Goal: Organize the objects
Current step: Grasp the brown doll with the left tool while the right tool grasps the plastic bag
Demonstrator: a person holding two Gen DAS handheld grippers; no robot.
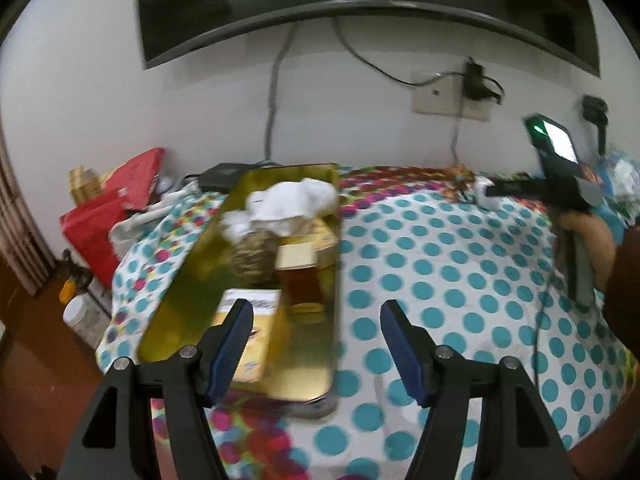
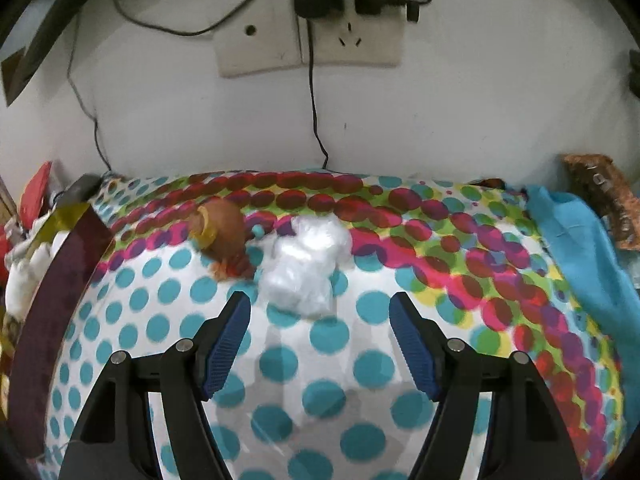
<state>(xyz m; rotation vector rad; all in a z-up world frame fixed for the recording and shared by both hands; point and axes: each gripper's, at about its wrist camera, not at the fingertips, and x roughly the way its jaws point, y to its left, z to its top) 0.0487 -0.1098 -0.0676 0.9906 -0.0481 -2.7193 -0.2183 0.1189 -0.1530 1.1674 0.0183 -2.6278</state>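
Observation:
A gold tray [image 1: 176, 300] lies on the polka-dot cloth [image 1: 440, 280]. It holds a crumpled white cloth [image 1: 288, 204], a round woven ball [image 1: 256, 256], an amber bottle [image 1: 300, 280] and a white and yellow box [image 1: 256, 320]. My left gripper [image 1: 318, 344] hovers open over the tray's near right part, with nothing between its fingers. In the right wrist view a crumpled clear plastic bag [image 2: 304, 264] and a brown rounded object [image 2: 220, 232] lie side by side on the cloth. My right gripper [image 2: 320, 340] stands open just short of the bag, not touching it.
A hand [image 1: 592, 236] holds the right tool at the right edge. Red boxes [image 1: 104, 216] and a black box [image 1: 224, 174] sit at the far left by the wall. Cables [image 2: 314, 100] hang from wall sockets [image 2: 308, 44]. A blue cloth [image 2: 580, 248] and a brown packet [image 2: 604, 196] lie far right.

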